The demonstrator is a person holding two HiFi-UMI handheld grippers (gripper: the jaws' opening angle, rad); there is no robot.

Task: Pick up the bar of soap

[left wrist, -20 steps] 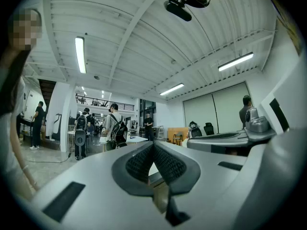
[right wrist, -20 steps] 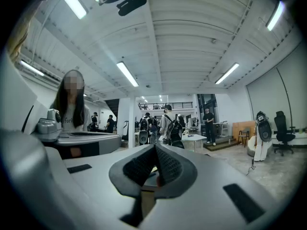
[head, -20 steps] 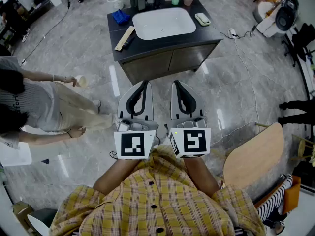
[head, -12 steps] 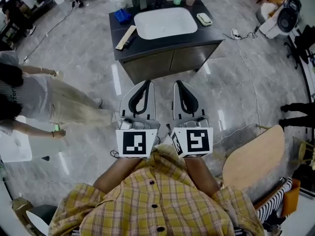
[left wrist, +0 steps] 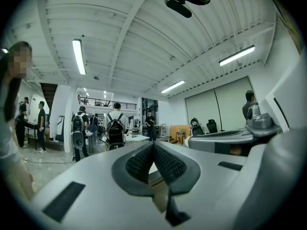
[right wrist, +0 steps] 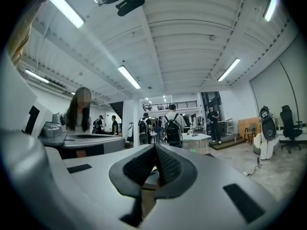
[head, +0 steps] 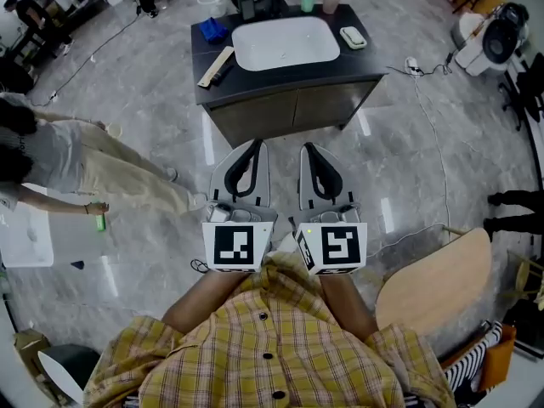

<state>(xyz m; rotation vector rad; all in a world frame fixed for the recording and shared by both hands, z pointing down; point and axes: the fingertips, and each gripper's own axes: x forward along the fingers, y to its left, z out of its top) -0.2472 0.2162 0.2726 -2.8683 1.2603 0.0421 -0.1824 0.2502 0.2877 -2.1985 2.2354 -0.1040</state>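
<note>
The bar of soap (head: 350,36) is pale and lies in a small dish on the right end of a dark vanity counter (head: 263,76), beside a white sink (head: 285,42). Both grippers are held side by side close to my chest, well short of the counter, pointing toward it. My left gripper (head: 252,147) is shut with nothing between its pads; its view shows the ribbed pads (left wrist: 143,163) meeting. My right gripper (head: 306,149) is likewise shut and empty, with its pads (right wrist: 166,166) pressed together. Neither gripper view shows the soap.
On the counter lie a blue cloth (head: 212,29), a wooden stick (head: 214,65) and two cups (head: 307,1) at the back. A person (head: 76,164) walks at the left. A round wooden seat (head: 433,283) stands at my right; a cable (head: 425,100) runs across the floor.
The person at the left has moved farther left and away. The counter has shifted slightly in the head view. Both grippers stay shut in the same place.
</note>
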